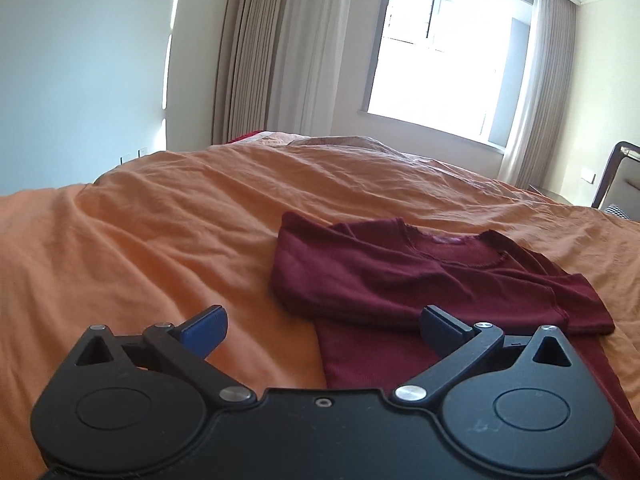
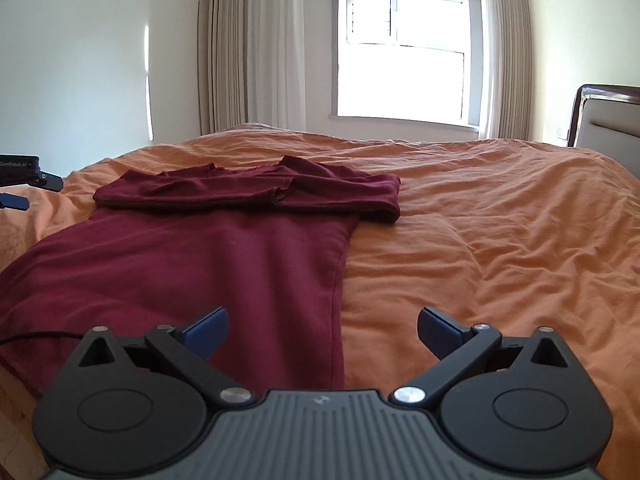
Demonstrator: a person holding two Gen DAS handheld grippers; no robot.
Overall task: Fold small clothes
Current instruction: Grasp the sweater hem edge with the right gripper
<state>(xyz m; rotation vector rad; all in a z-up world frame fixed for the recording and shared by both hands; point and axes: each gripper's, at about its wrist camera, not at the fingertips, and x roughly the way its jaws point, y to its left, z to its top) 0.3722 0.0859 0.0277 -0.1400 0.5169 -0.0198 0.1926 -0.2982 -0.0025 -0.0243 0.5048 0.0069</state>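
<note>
A dark red long-sleeved top lies flat on the orange bedspread, both sleeves folded across its chest. My left gripper stands open over the garment's left edge, nothing between its blue pads. Over the garment's right side seam my right gripper is open too, and empty. In the right wrist view the left gripper's fingertips show at the far left edge.
The bed fills most of both views. A window with curtains stands beyond it. A headboard rises at the right. A thin black cable crosses the garment's near left part.
</note>
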